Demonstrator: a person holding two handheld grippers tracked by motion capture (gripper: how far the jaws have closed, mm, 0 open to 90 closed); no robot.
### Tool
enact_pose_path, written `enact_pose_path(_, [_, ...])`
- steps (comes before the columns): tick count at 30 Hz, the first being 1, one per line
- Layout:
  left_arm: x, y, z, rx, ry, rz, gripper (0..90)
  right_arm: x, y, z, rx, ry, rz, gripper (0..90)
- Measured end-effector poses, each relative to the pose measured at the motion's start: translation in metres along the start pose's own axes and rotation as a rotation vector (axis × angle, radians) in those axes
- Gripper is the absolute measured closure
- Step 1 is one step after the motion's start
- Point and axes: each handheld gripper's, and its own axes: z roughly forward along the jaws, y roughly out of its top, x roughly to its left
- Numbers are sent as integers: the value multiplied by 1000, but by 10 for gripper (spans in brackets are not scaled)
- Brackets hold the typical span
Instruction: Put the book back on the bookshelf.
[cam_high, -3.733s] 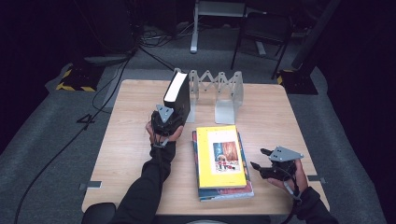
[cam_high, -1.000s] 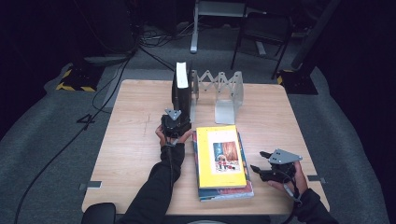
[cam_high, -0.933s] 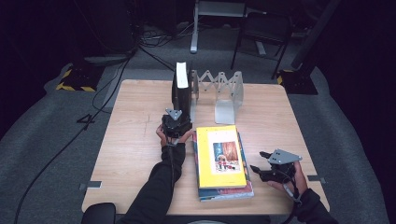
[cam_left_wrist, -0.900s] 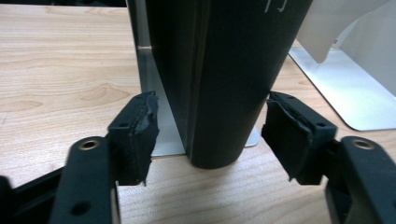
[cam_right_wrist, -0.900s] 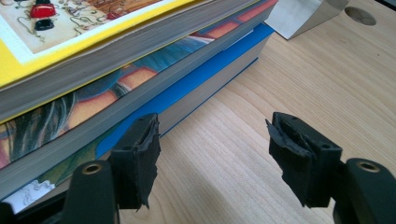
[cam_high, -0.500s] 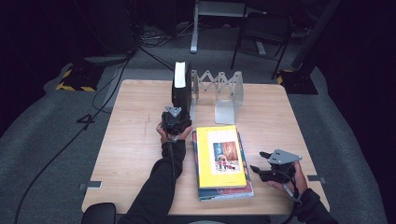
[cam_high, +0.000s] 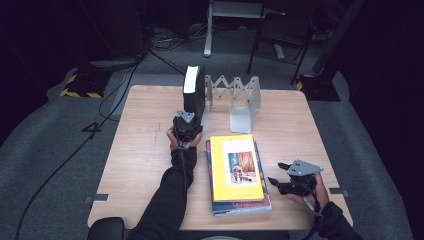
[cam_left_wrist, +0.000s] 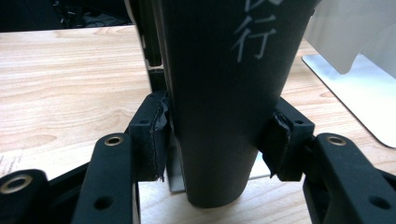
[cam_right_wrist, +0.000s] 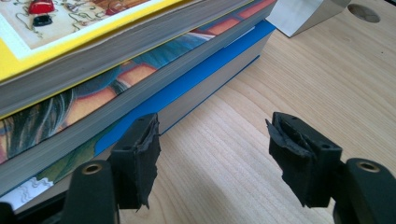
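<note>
one book racked, the stack waiting

the work in hand looks like shelving books upright in the metal rack (cam_high: 232, 95) at the far side of the table (cam_high: 145, 150). the black book (cam_high: 194, 90) stands on edge at the rack's left end, against its first divider. the left gripper (cam_high: 187, 126) has its jaws around the lower spine, and they have just been closing; in the left gripper view both pads (cam_left_wrist: 156, 135) lie against the book's sides, so it reads as a grip on the book. whether the book already stands on its own i cannot tell.

what is left, by my judgement, is most of the job. the stack (cam_high: 236, 172), yellow book (cam_high: 235, 165) on top, lies flat on the near part of the table, well apart from the rack's free slots. the right gripper (cam_high: 278, 182) rests just beside the stack's right edge, jaws standing wide with nothing between them; the right gripper view shows bare wood there.
</note>
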Motion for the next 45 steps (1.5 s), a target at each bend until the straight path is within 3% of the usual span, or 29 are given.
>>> enact_pose_path(5, [3, -2, -4, 7, -32, -25, 468, 0, 1, -2, -6, -5, 1, 338])
enact_pose_path(8, [6, -3, -7, 19, -41, -43, 387, -1, 1, -3, -9, -7, -2, 337])
enact_pose_path(15, [10, -15, -26, 74, -13, 62, 340, -1, 4, -7, -27, -14, 0, 336])
enact_pose_path(17, [12, -20, -32, 115, -30, 118, 334, -1, 6, -9, -38, -15, -2, 334])
enact_pose_path(18, [13, -21, -37, 118, -13, 167, 330, -1, 6, -10, -42, -14, -1, 333])
enact_pose_path(19, [13, -21, -37, 118, -13, 167, 328, -1, 7, -10, -46, -11, -2, 332])
enact_pose_path(20, [15, -21, -42, 124, -32, 199, 328, -1, 7, -10, -46, -11, -2, 332])
enact_pose_path(22, [19, -20, -50, 131, -57, 222, 323, -1, 7, -11, -47, -8, 0, 331])
enact_pose_path(25, [23, -21, -62, 150, -135, 297, 315, 0, 8, -11, -48, -4, 5, 323])
enact_pose_path(30, [24, -29, -82, 158, -293, 371, 295, 3, 12, -12, -56, 17, 10, 319])
enact_pose_path(35, [25, -41, -98, 184, -353, 442, 262, 6, 15, -14, -66, 32, 8, 316])
enact_pose_path(39, [29, -48, -111, 204, -427, 492, 243, 7, 17, -15, -63, 36, 7, 311])
enact_pose_path(42, [29, -54, -118, 245, -477, 544, 241, 8, 18, -17, -68, 45, 12, 309])
enact_pose_path(45, [27, -64, -124, 270, -540, 587, 241, 11, 22, -19, -72, 75, 5, 329])
